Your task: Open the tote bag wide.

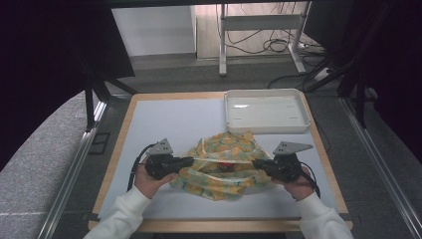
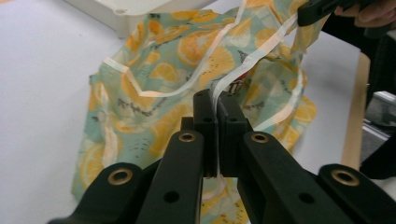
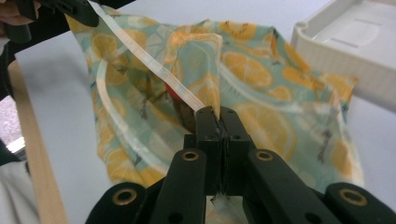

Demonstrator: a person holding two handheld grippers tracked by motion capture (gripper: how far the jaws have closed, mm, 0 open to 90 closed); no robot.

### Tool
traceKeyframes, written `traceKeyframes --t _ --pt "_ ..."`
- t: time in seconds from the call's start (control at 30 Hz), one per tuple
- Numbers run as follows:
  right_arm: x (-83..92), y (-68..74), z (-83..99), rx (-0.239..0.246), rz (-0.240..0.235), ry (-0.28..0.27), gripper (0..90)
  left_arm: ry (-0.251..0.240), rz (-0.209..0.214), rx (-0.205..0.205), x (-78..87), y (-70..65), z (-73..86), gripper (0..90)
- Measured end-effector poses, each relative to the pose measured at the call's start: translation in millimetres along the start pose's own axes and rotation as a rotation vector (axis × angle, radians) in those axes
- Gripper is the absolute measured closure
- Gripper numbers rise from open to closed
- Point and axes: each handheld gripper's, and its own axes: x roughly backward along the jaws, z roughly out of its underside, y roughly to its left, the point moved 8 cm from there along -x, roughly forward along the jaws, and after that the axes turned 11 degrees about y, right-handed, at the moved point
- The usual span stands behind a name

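Note:
A fabric bag (image 1: 219, 167) printed with orange slices on teal lies crumpled at the middle of the table, its mouth gaping. Something red and dark (image 1: 225, 166) peeks out from inside it. My left gripper (image 1: 190, 160) is shut on a white handle strap (image 2: 261, 49) at the bag's left side. My right gripper (image 1: 255, 163) is shut on the white strap (image 3: 149, 63) at the bag's right side. The strap runs taut between the two grippers, across the bag's opening. The bag (image 2: 159, 84) spreads beyond my left jaws, and the bag (image 3: 261, 79) lies beyond my right jaws too.
A white plastic tray (image 1: 266, 110) stands at the back right of the grey mat (image 1: 169, 119), just behind the bag. The table's wooden edge (image 1: 117, 144) frames the mat. A white desk frame (image 1: 259, 30) and cables lie on the floor beyond.

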Motion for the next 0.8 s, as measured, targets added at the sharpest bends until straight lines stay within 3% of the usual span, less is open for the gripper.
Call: traceKeyframes --t 0.27,0.8 --pt "-7.8 1.4 17.5 -0.014 -0.022 0.038 87.9 0.045 0.013 0.006 -12.1 -4.9 11.7 89.0" --pt "-12.8 10.3 31.4 0.005 -0.057 0.082 87.7 0.084 0.015 0.022 -14.6 -5.3 28.0 89.2"
